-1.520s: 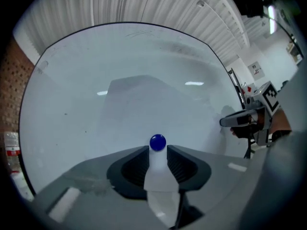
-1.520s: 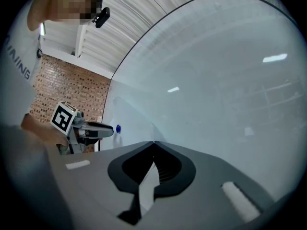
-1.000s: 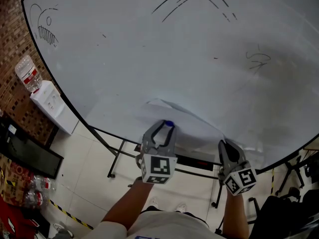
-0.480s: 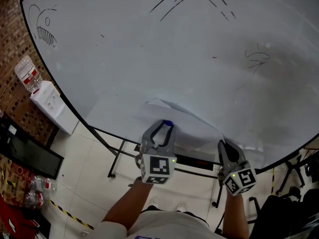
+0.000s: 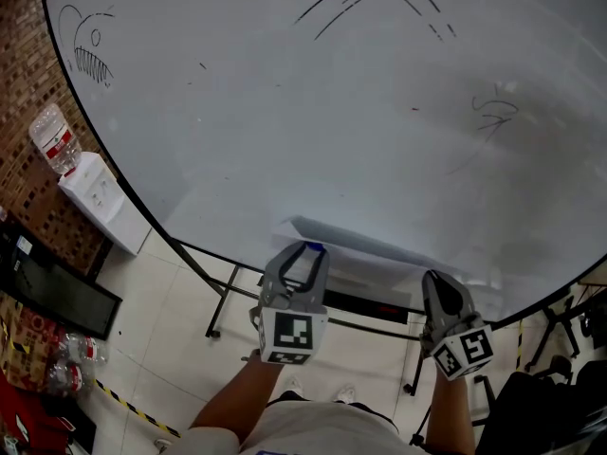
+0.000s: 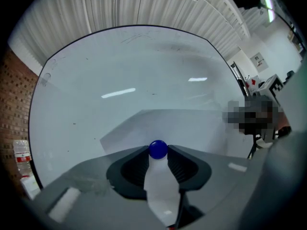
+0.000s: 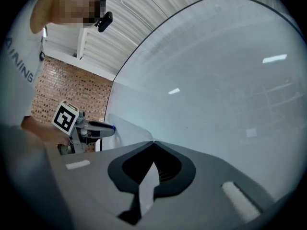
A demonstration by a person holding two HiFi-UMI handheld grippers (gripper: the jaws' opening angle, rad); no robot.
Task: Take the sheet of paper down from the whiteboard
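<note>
White paper [image 5: 365, 251] is spread long-ways along the bottom of the board [image 5: 332, 112], its left end by the blue magnet [image 6: 158, 149] clamped in the jaws of the left gripper [image 5: 305, 252], its right end seemingly pinched in the shut jaws of the right gripper [image 5: 432, 281].

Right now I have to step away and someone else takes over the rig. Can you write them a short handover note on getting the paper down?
Left hand-held gripper: shut on the blue magnet, near the left end of the sheet of paper. I cannot tell whether the magnet is off the board.
Right hand-held gripper: shut on the sheet's lower right corner.
Sheet: low on the whiteboard, by its bottom edge.
Done: both grips are made.
Left to do: probably pull the magnet clear, then draw the sheet away from the whiteboard.
</note>
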